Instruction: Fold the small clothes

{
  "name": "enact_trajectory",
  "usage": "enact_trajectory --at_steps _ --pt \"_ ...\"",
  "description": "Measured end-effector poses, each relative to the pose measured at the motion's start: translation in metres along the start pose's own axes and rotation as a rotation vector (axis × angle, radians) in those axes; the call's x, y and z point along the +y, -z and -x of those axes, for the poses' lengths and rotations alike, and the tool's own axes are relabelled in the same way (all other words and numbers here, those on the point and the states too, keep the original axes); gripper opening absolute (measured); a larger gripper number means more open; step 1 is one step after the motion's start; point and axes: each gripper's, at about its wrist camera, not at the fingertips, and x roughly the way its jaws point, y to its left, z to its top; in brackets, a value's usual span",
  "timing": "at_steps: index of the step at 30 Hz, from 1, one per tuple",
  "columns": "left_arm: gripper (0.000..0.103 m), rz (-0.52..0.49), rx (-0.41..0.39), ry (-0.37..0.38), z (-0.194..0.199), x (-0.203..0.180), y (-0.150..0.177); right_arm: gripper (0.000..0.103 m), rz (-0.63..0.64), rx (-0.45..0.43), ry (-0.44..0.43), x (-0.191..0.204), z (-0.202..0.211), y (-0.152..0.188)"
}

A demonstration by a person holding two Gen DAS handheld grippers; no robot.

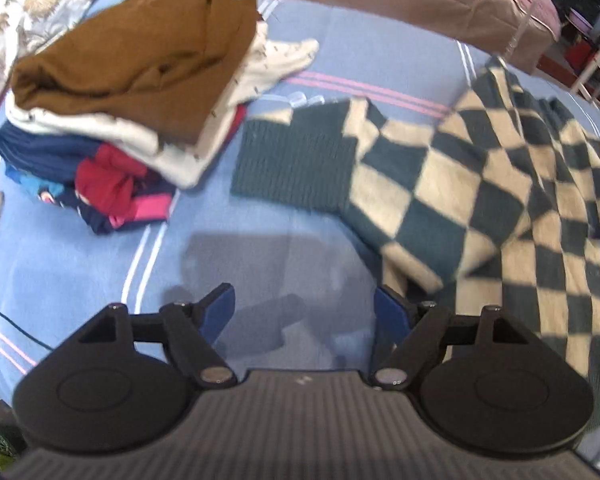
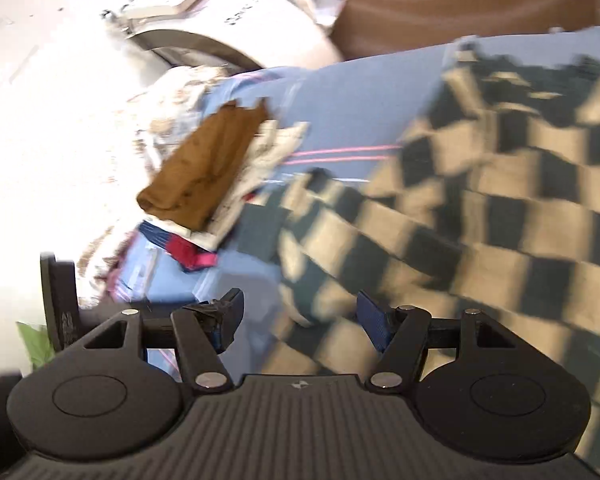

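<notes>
Left wrist view has the left gripper (image 1: 304, 308) wide and empty, checkered sweater (image 1: 480, 184) ahead to its right on the bed (image 1: 80, 264), right gripper (image 2: 300, 312) likewise wide over it, so I'd pinch a hem corner.

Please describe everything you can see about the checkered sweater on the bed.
The checkered sweater is a knitted garment in dark green and cream squares, with a plain dark green ribbed band at one end. It looks thick and soft. It lies spread out but rumpled on the blue bed cover, not yet folded, one edge turned over itself. It lies to the right of the pile of folded clothes, apart from it. Neither gripper touches it.
</notes>
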Motion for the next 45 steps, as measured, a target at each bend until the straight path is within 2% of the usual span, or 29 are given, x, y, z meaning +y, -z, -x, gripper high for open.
enact_trajectory --at_steps 2,4,7,10,12,13,15,18,19,24,26,27,29,32,35,39,43,45 --pt "0.076 -0.017 0.023 0.023 0.0 0.003 0.012 0.1 -0.002 0.02 0.005 0.011 -0.045 -0.019" --pt "0.076 -0.032 0.042 0.061 0.002 0.007 0.019 0.088 -0.023 0.049 0.019 0.016 -0.092 -0.037" --pt "0.081 -0.075 0.053 0.072 0.007 0.01 0.027 0.082 -0.049 0.084 0.051 0.019 -0.142 -0.054" --pt "0.082 -0.084 0.057 0.09 0.008 0.019 0.031 0.079 -0.072 0.139 0.164 0.017 -0.174 -0.057" --pt "0.082 -0.071 0.058 0.106 0.007 0.026 0.032 0.073 -0.14 0.119 0.123 0.013 -0.18 -0.057" --pt "0.082 -0.065 0.059 0.112 0.005 0.029 0.032 0.062 -0.149 0.113 0.094 0.014 -0.182 -0.057" --pt "0.082 -0.053 0.067 0.12 0.002 0.035 0.029 0.05 -0.137 0.128 0.094 0.022 -0.191 -0.059" --pt "0.082 -0.056 0.064 0.143 -0.003 0.039 0.022 0.011 -0.158 0.136 0.044 0.03 -0.203 -0.065" --pt "0.082 -0.066 0.058 0.152 -0.003 0.038 0.02 0.011 -0.16 0.128 0.02 0.034 -0.201 -0.069" --pt "0.082 -0.13 0.023 0.234 0.006 0.021 0.015 0.011 -0.12 0.09 -0.114 0.055 -0.142 -0.102" --pt "0.082 -0.183 0.011 0.274 0.012 0.006 0.015 0.011 -0.044 0.106 -0.164 0.058 -0.101 -0.114" --pt "0.082 -0.213 0.002 0.289 0.016 -0.001 0.016 0.011 0.023 0.127 -0.161 0.058 -0.078 -0.117" --pt "0.082 -0.264 -0.02 0.31 0.026 -0.015 0.021 0.011 0.132 0.188 -0.112 0.043 -0.028 -0.113" --pt "0.082 -0.301 -0.018 0.308 0.036 -0.029 0.026 0.011 0.17 0.304 -0.023 -0.006 0.04 -0.09" --pt "0.082 -0.304 -0.018 0.295 0.04 -0.038 0.022 0.011 0.181 0.409 0.149 -0.057 0.096 -0.053" --pt "0.081 -0.34 -0.078 0.314 0.037 -0.068 -0.003 0.011 0.083 0.424 0.264 -0.109 0.148 -0.009" --pt "0.078 -0.297 -0.092 0.343 0.018 -0.108 -0.056 0.011 0.018 0.388 0.273 -0.131 0.164 0.017" --pt "0.076 -0.332 -0.097 0.324 0.009 -0.137 -0.082 0.011 0.023 0.376 0.262 -0.131 0.16 0.025"
